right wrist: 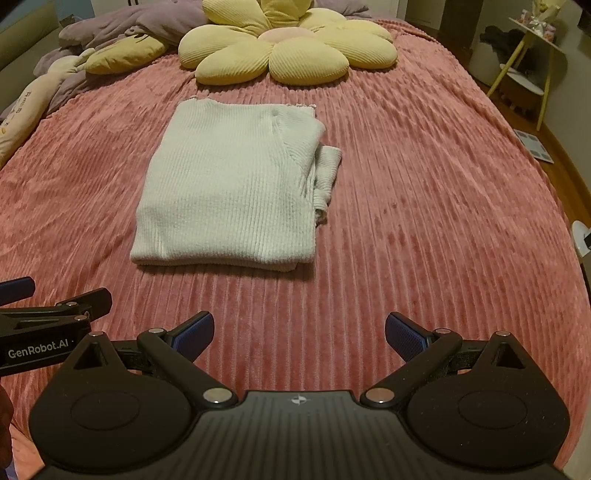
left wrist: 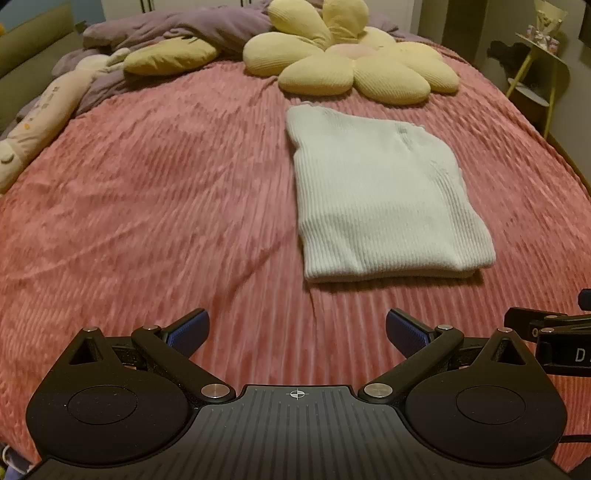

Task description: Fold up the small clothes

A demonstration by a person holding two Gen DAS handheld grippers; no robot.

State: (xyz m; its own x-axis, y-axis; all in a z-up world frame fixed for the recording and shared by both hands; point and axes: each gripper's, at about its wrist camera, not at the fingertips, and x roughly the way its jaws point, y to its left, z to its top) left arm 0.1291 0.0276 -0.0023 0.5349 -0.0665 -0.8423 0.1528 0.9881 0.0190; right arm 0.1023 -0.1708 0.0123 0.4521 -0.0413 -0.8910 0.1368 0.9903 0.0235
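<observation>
Blue ribbed pads are seen nearest the lens in both wrist views: the left tool (left wrist: pixel 297 330) is spread wide with nothing between its fingers, and the right tool (right wrist: pixel 299 330) is likewise spread and empty. Both are held low over the near part of the bed, side by side, each visible at the edge of the other's view. Under them, only the pink ribbed bedspread (left wrist: pixel 147 206) is recorded, with no garment within reach of either tool. Further on, the white ribbed knit garment (right wrist: pixel 229 184) is noted lying flat on the bedspread, touched by neither tool. It is gathered into a compact, roughly rectangular stack, with a doubled edge showing along its near side. In the right wrist view, a flap of the same knit (right wrist: pixel 327 173) is seen sticking out at the garment's right side, not tucked in. The folding is judged largely done; what may remain is squaring up that flap, or one more fold. No other small clothes waiting to be folded can be made out. Beyond the garment, a yellow flower cushion (right wrist: pixel 280 48) rests on the bedspread, with a purple duvet (left wrist: pixel 177 27) bunched at the far end.
</observation>
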